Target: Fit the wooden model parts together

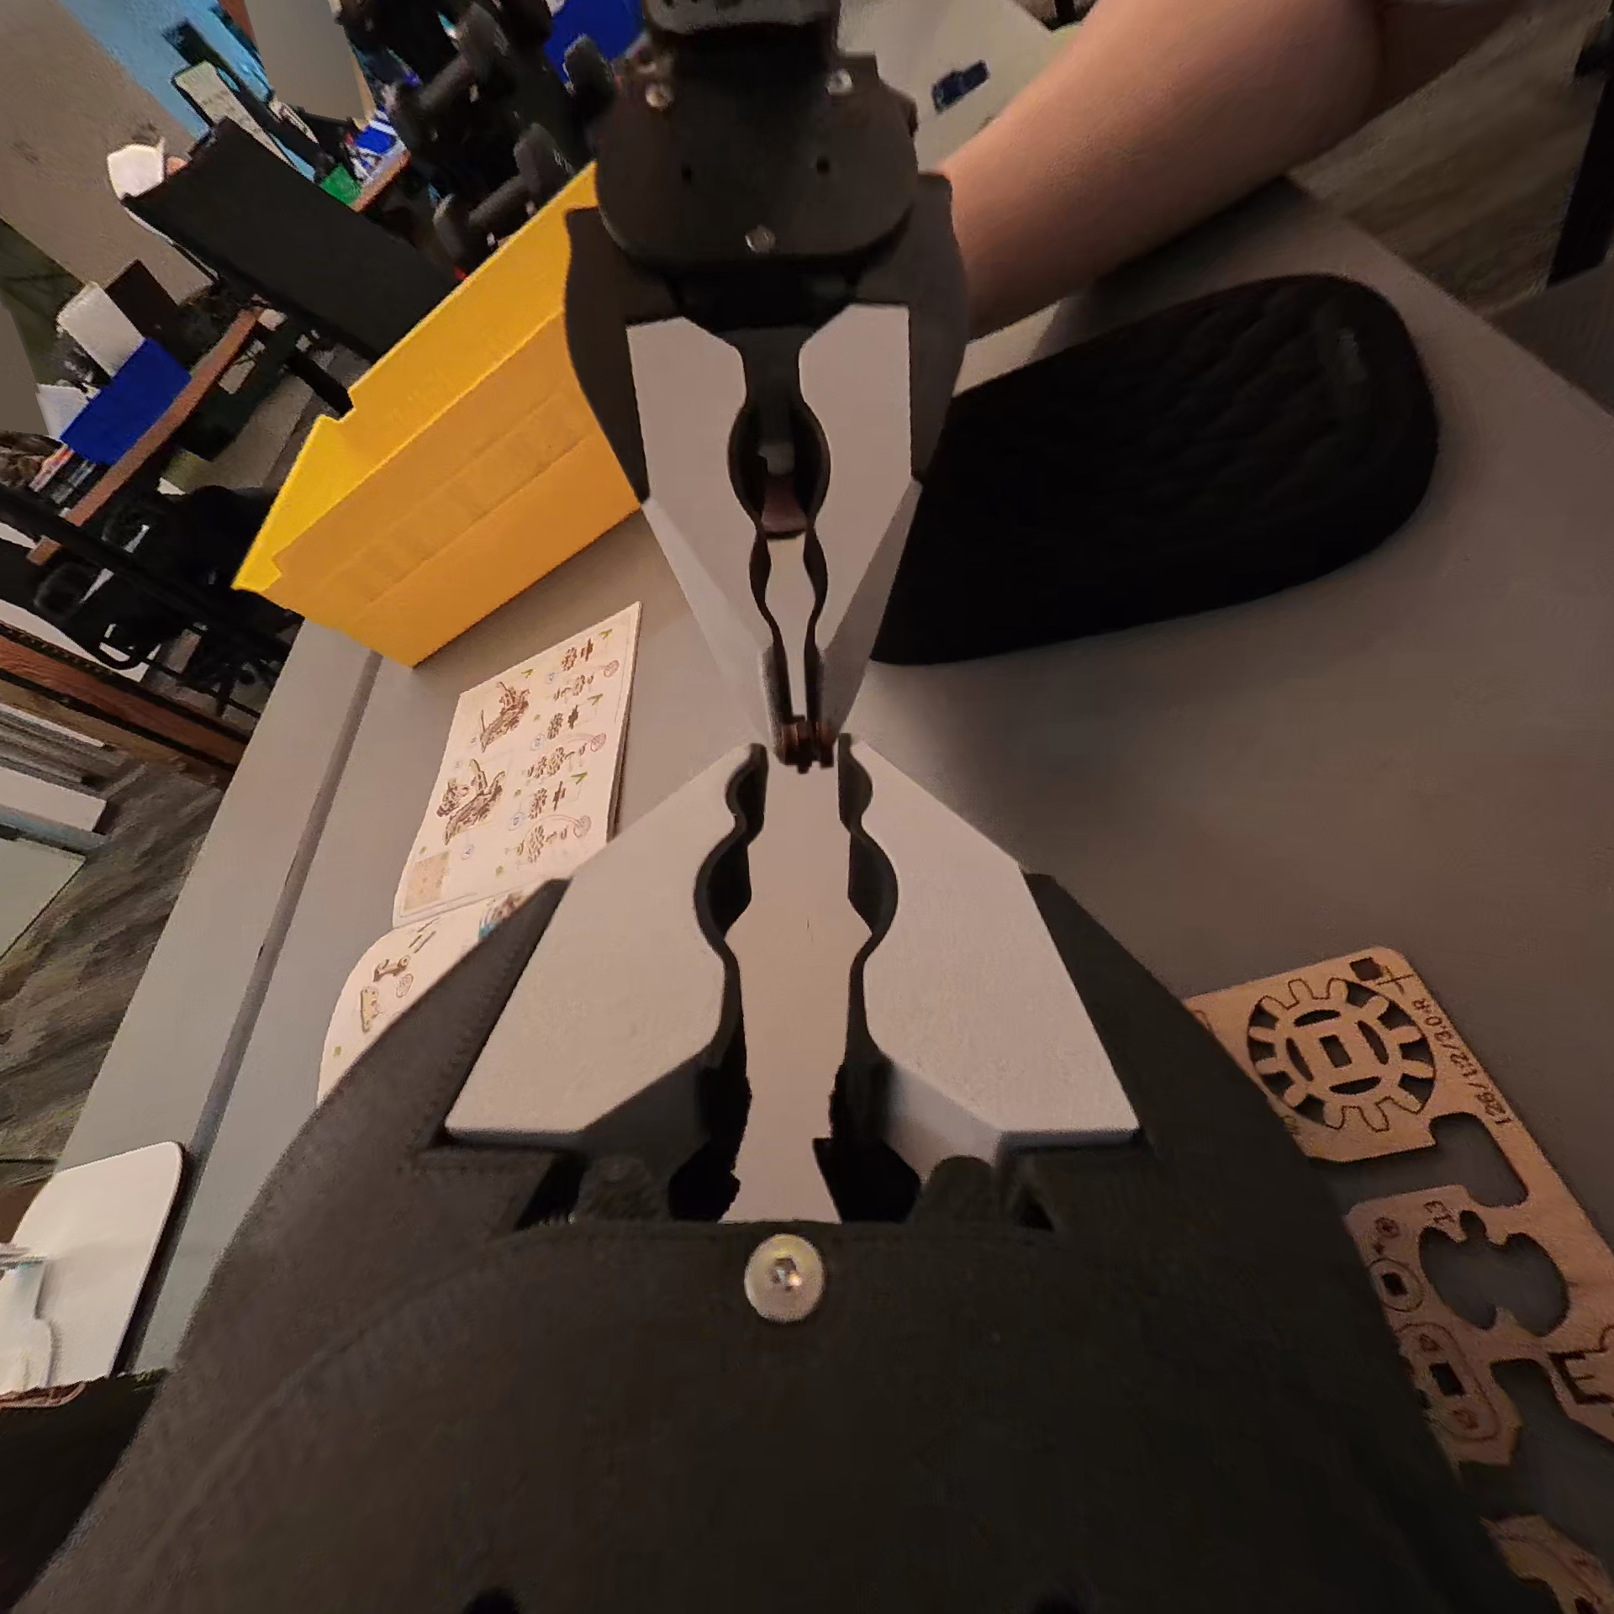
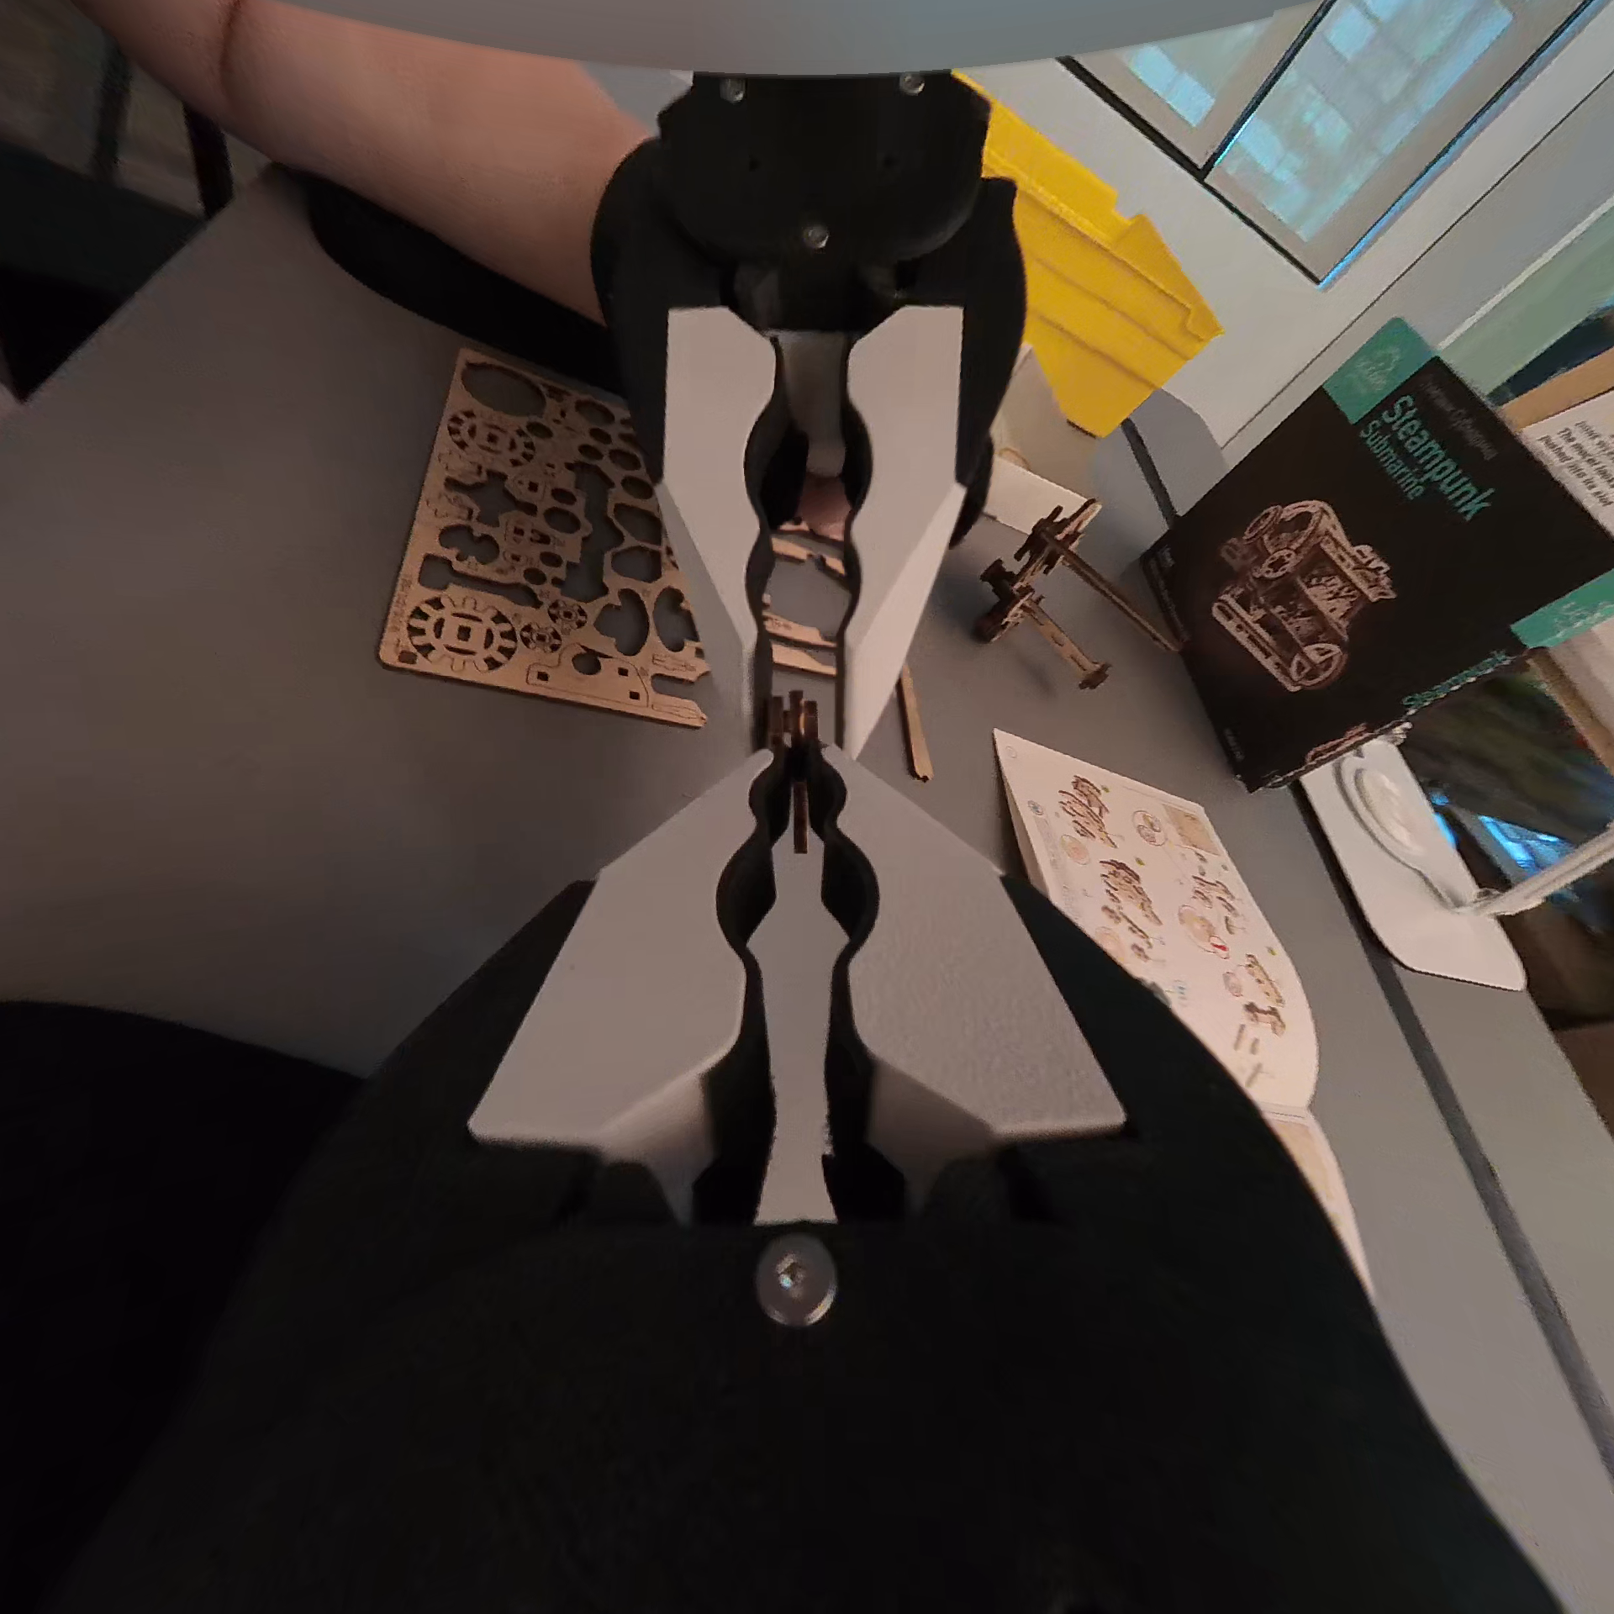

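My two grippers meet tip to tip above the grey table (image 1: 1135, 830). My right gripper (image 2: 796, 773) is shut on a small wooden part (image 2: 793, 718): a thin piece seen edge-on, with small toothed discs at its far end. In the left wrist view the right gripper (image 1: 802, 716) comes from the top, with the part (image 1: 803, 749) at its tips. My left gripper (image 1: 796, 760) has its jaws a little apart, its tips flanking the part's end with slight gaps. It also shows in the right wrist view (image 2: 796, 729).
A punched-out wooden parts sheet (image 2: 489, 559) lies by the left gripper (image 1: 1362, 1074). An instruction booklet (image 1: 533, 760), a yellow bin (image 1: 454, 489) and a black pad (image 1: 1179, 472) stand around. A partly built model (image 2: 1039, 576), a loose stick (image 2: 913, 725) and the kit box (image 2: 1362, 559) lie nearby. My left and right fingertips are right by each other.
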Demonstrator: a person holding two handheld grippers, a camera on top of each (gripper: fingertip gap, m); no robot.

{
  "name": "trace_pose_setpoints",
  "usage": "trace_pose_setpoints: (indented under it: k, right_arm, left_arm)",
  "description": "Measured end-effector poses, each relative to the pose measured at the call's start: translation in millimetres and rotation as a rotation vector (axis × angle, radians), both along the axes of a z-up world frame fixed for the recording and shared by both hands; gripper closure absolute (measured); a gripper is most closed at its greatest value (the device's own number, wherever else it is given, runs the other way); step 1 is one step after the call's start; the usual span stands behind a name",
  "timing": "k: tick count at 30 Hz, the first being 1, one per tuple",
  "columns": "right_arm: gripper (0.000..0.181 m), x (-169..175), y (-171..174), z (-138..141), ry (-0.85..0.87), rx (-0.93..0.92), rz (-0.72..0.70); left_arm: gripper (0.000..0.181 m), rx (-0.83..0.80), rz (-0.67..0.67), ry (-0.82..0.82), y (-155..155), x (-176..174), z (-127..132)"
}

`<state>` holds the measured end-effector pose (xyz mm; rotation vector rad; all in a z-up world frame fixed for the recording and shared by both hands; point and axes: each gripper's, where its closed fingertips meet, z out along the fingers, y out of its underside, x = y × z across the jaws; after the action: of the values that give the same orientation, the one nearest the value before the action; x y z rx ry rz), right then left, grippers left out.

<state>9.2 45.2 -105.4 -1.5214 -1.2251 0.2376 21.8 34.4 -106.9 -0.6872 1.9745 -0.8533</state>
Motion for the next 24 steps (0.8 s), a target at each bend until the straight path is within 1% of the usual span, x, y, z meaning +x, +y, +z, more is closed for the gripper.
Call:
trace_pose_setpoints:
  k: [4, 8, 14, 19, 24]
  right_arm:
    - [0.180, 0, 0, -1, 0.037, -0.050, 0.000]
    - [0.180, 3, 1, 0, 0.101, -0.103, 0.007]
    - [0.180, 6, 3, 3, 0.149, -0.142, -0.013]
    - [0.180, 9, 6, 6, 0.170, -0.146, -0.036]
    - [0.180, 11, 7, 2, 0.107, -0.125, -0.052]
  left_arm:
    - [0.170, 0.002, -0.001, 0.017, 0, 0, -3]
    - [0.172, -0.042, 0.007, 0.020, 1, 2, -2]
    - [0.173, -0.078, 0.023, 0.006, 4, 4, 1]
    - [0.173, -0.043, 0.043, -0.037, 7, 6, 5]
    - [0.172, 0.037, 0.059, -0.060, 8, 8, 2]
